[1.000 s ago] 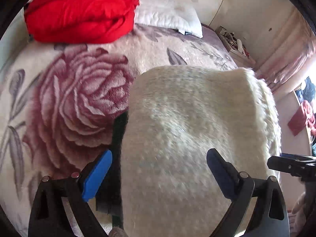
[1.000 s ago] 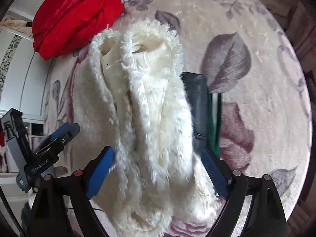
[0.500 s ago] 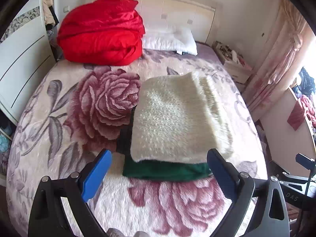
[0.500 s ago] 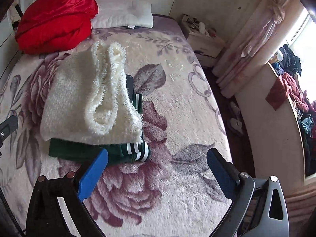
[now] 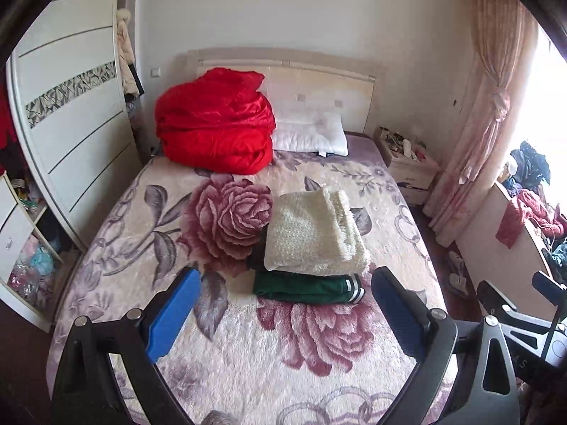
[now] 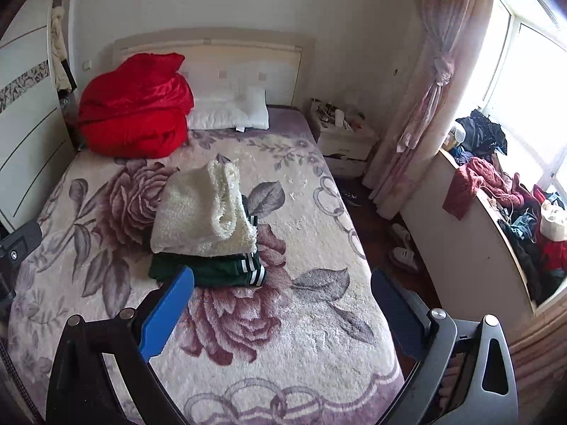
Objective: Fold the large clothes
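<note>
A folded cream fluffy sweater (image 5: 312,237) (image 6: 202,212) lies on top of a folded dark green garment with white stripes (image 5: 304,288) (image 6: 219,271), a small stack in the middle of the bed. My left gripper (image 5: 283,304) hangs well back from and above the stack, open, with nothing between its blue pads. My right gripper (image 6: 280,304) is also far back, above the bed's foot, wide open and empty. Part of the right gripper (image 5: 531,311) shows at the right edge of the left wrist view.
The bed's floral blanket (image 5: 248,354) (image 6: 301,336) fills the foreground. A red quilt (image 5: 216,127) (image 6: 134,109) and white pillow (image 5: 312,134) sit by the headboard. A wardrobe (image 5: 67,113) stands left, a nightstand (image 6: 343,138), curtain (image 6: 418,106) and a cluttered shelf of clothes (image 6: 514,205) stand right.
Both grippers have pulled back and up from the cream sweater, which now lies folded on the green garment. The view widened from the sweater up close to the whole bed and room.
</note>
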Demonstrator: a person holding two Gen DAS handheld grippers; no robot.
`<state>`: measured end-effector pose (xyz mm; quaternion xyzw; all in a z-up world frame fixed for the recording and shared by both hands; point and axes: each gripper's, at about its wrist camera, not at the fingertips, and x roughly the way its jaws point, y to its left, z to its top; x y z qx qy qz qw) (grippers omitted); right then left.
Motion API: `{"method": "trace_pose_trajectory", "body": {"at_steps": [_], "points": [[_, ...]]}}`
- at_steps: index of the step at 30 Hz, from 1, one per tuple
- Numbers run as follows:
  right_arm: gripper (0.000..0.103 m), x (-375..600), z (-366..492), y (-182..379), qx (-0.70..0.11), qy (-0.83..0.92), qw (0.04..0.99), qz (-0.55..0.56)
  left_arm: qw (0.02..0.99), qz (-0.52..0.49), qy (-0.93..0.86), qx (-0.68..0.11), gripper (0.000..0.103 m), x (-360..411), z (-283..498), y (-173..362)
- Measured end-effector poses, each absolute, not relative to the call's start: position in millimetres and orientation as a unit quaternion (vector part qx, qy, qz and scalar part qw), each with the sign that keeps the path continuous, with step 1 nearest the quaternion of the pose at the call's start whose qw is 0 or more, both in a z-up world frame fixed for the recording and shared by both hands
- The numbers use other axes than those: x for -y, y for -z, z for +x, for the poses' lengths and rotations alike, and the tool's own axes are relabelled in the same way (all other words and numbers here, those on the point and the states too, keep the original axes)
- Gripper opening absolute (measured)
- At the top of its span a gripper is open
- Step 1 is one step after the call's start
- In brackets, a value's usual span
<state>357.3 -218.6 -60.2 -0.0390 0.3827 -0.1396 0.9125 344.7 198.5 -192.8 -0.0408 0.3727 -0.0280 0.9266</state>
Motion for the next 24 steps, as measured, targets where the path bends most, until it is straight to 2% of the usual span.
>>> {"method": "trace_pose_trajectory", "body": {"at_steps": [5,12,17,24], "points": [[0.101,208,291,6,-0.349,0.127,0.928,-0.036,0.934,-0.038,0.024,-0.355,0.099,-200,293,161],[0.101,198,224,-43,-0.319,0.114,0.94,-0.03,0.944,-0.032,0.024,-0.328,0.099,-201,244,134],[0.101,195,198,-60,-0.308,0.109,0.945,-0.029,0.946,-0.03,0.02,-0.321,0.099,-201,231,127],[0.101,196,181,-77,-0.312,0.095,0.945,-0.027,0.936,-0.03,0.015,-0.351,0.101,-195,220,115]]}}
